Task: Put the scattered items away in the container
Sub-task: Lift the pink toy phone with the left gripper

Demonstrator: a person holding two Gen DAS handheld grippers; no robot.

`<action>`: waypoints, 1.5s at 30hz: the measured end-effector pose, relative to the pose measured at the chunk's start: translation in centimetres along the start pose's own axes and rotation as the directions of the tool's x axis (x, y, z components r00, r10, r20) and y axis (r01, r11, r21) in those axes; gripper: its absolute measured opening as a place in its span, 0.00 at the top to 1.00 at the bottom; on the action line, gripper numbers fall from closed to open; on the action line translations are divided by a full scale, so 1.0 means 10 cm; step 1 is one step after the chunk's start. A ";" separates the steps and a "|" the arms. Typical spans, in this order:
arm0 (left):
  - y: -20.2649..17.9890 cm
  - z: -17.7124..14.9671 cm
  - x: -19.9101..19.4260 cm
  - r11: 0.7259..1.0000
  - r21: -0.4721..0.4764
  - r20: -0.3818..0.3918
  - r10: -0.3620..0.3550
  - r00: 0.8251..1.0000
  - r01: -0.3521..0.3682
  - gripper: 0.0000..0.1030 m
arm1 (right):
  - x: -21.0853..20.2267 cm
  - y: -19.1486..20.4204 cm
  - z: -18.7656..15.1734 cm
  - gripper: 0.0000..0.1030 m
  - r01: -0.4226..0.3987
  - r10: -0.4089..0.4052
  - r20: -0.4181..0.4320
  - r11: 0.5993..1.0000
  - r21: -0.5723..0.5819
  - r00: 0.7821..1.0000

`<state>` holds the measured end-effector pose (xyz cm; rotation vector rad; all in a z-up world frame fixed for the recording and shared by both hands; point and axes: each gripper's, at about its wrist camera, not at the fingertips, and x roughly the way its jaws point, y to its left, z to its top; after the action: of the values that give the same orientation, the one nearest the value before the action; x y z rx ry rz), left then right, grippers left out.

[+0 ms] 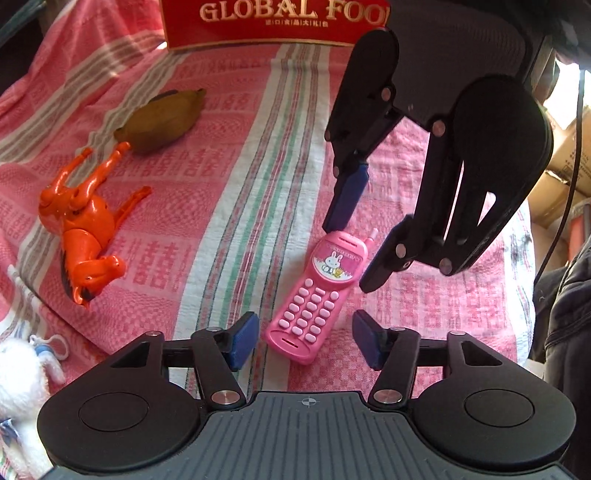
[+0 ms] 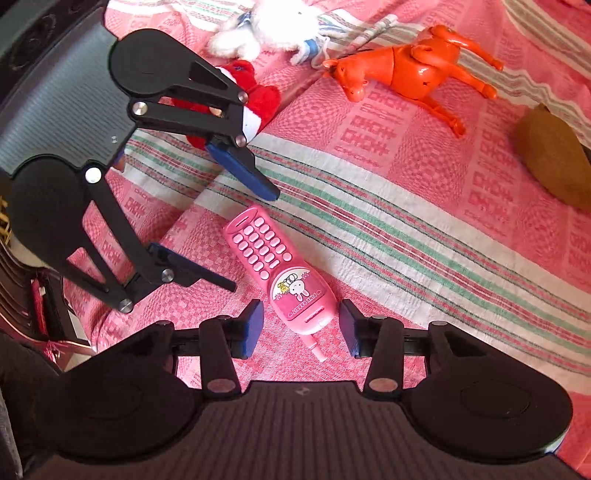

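Observation:
A pink toy phone (image 1: 317, 291) lies flat on the pink striped cloth, between both grippers; it also shows in the right wrist view (image 2: 280, 277). My left gripper (image 1: 303, 341) is open, its blue pads either side of the phone's keypad end, not touching. My right gripper (image 2: 301, 328) is open around the phone's antenna end. Each gripper shows in the other's view, the right gripper (image 1: 351, 254) and the left gripper (image 2: 255, 240). An orange toy horse (image 1: 85, 221) lies on its side to the left. A brown plush (image 1: 162, 120) lies beyond it.
A red box (image 1: 273, 22) lettered GLOBAL FOOD stands at the far edge of the cloth. A white plush (image 2: 273, 26) and a red plush (image 2: 255, 99) lie near the left gripper. Cardboard boxes (image 1: 565, 155) stand off the cloth to the right.

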<state>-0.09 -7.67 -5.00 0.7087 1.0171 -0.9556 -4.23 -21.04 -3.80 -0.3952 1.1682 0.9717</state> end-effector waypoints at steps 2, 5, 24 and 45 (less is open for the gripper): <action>0.01 -0.03 0.02 1.000 0.020 0.009 -0.001 1.000 0.001 0.48 | 0.01 -0.01 0.01 0.52 -0.005 0.004 -0.009 0.998 -0.055 1.000; 0.05 -0.05 0.02 1.000 0.019 0.017 -0.005 1.000 0.005 0.60 | -0.01 0.00 0.01 0.52 -0.022 0.023 0.010 0.990 -0.142 1.000; -0.02 -0.03 0.07 0.998 0.033 0.008 0.051 0.999 -0.051 0.35 | 0.14 0.18 0.14 0.54 -0.010 -0.031 -0.083 0.892 -0.453 0.996; -0.19 0.06 -0.24 0.999 0.027 0.032 0.024 0.999 -0.025 0.64 | -0.18 0.31 0.14 0.59 0.002 -0.054 -0.090 0.867 -0.498 0.995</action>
<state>-2.11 -8.20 -2.67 0.7254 0.9672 -0.9582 -6.07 -19.09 -1.02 -0.8826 0.9854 1.2393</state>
